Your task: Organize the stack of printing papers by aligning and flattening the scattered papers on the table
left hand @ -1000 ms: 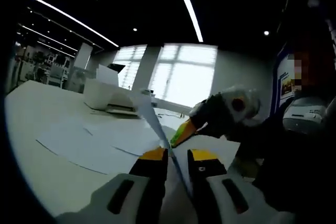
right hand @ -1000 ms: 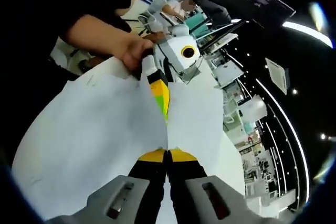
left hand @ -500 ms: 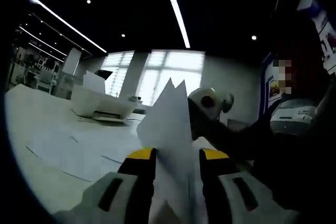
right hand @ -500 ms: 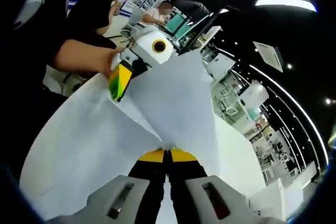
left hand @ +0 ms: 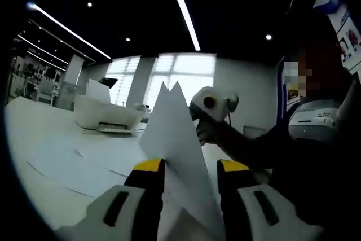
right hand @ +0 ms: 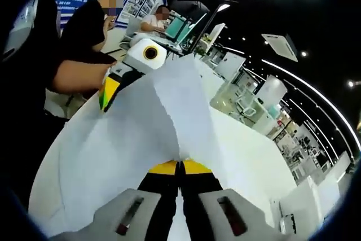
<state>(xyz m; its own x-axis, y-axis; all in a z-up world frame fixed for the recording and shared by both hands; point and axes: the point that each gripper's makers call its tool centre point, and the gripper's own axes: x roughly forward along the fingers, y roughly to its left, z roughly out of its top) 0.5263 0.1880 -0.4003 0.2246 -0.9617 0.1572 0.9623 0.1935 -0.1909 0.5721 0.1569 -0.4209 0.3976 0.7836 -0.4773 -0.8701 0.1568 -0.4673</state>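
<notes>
In the left gripper view, the left gripper (left hand: pixel 190 167) rises from 6 o'clock with its yellow-tipped black jaws standing apart, and a bundle of white printing paper sheets (left hand: pixel 174 134) stands upright in the gap between them, its pointed corners reaching toward 12 o'clock. Whether the jaws actually press on the sheets I cannot tell, since the gap beside the paper looks wide. At about 1 o'clock from the paper, a person's hand (left hand: pixel 210 131) carries the other gripper, just behind the paper's edge. More flat white paper sheets (left hand: pixel 84 159) lie spread on the long white table (left hand: pixel 34 134) toward 9 o'clock, and a white desktop printer (left hand: pixel 108 117) sits on the table at about 10 o'clock, well apart from the jaws.

In the right gripper view, the right gripper (right hand: pixel 180 166) has its jaws clenched tight on the lower edge of the paper bundle (the yellow tips meet with only the sheets between), and the white sheets (right hand: pixel 141 139) fan upward and outward from that pinch. The left gripper (right hand: pixel 111 90), with its green and yellow finger, touches the paper's far edge at about 11 o'clock, a person's forearm (right hand: pixel 76 74) behind it.
</notes>
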